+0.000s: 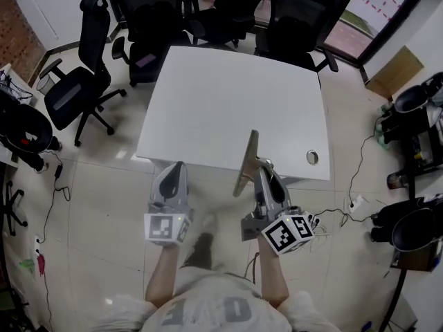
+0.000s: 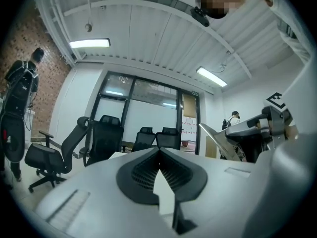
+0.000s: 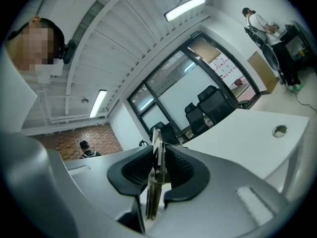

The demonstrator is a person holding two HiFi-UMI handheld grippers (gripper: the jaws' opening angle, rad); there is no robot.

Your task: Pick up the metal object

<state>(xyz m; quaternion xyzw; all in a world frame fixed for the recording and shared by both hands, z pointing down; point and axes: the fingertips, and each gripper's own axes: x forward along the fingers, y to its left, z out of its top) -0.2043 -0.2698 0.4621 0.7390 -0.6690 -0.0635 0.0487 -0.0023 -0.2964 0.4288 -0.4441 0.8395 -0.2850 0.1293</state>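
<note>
A long, flat metal object point(image 1: 246, 161) with a spring along its edge stands nearly upright between the jaws of my right gripper point(image 1: 261, 170), which is shut on it. It hangs in the air just in front of the near edge of the white table point(image 1: 228, 102). In the right gripper view the metal object point(image 3: 156, 175) sits edge-on between the ribbed black pads point(image 3: 136, 168). My left gripper point(image 1: 176, 168) is held beside it to the left, also off the table, shut with nothing in it. The left gripper view shows its jaws point(image 2: 159, 152) meeting at the tips.
Black office chairs point(image 1: 83, 81) ring the table's left and far sides. A round cable hole point(image 1: 312, 157) sits near the table's front right corner. Cables and a power strip point(image 1: 349, 205) lie on the tiled floor at right, beside dark equipment point(image 1: 415, 227).
</note>
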